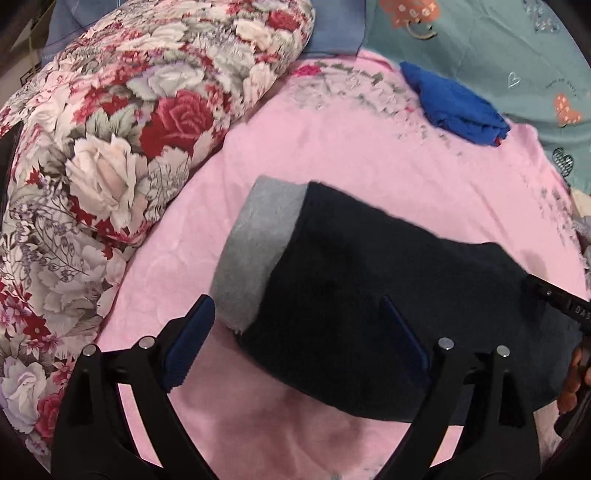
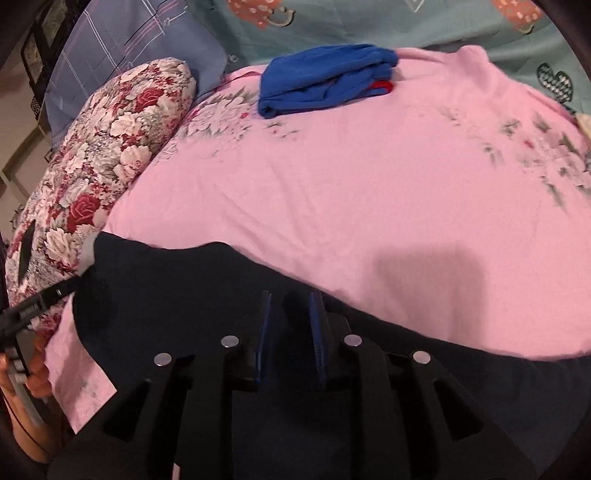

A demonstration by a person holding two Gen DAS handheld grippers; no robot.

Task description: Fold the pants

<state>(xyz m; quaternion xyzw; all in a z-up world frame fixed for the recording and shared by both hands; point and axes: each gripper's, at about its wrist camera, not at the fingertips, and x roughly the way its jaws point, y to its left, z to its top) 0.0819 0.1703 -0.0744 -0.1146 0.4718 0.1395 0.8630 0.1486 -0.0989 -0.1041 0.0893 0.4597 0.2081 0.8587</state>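
Pink bedding [image 2: 369, 177] with faint flower prints covers the bed where I am working, and a teal sheet [image 2: 424, 26] with heart patterns shows along its far edge. A rolled floral quilt [image 1: 110, 155] in red, white and grey runs along the bed's left edge, with a blue checked pillow [image 2: 122, 48] beyond it near the far left corner. A folded bright blue garment [image 2: 325, 77] lies near the far edge, well apart from my work.

The dark navy pants [image 1: 351, 280] lie folded into a broad block on the near part of the bed, stretching from near the left edge across toward the right. A grey band [image 1: 255, 251] shows at their left end.

My left gripper [image 1: 299, 339] tilts steeply down over that left end. Its fingers stand wide apart and hold nothing: the left finger [image 1: 188, 347] is over bare pink bedding just beside the grey band, and the right finger is over the dark cloth. In the right wrist view, part of my left hand [image 2: 35, 373] shows at the left edge, wrapped around the gripper's handle.

My right gripper [image 2: 291, 325] also slants down, over the right part of the pants. Its fingers are only narrowly parted, with dark cloth showing in the gap. I cannot tell whether the blue pads [image 2: 264, 332] are pressing on that cloth.
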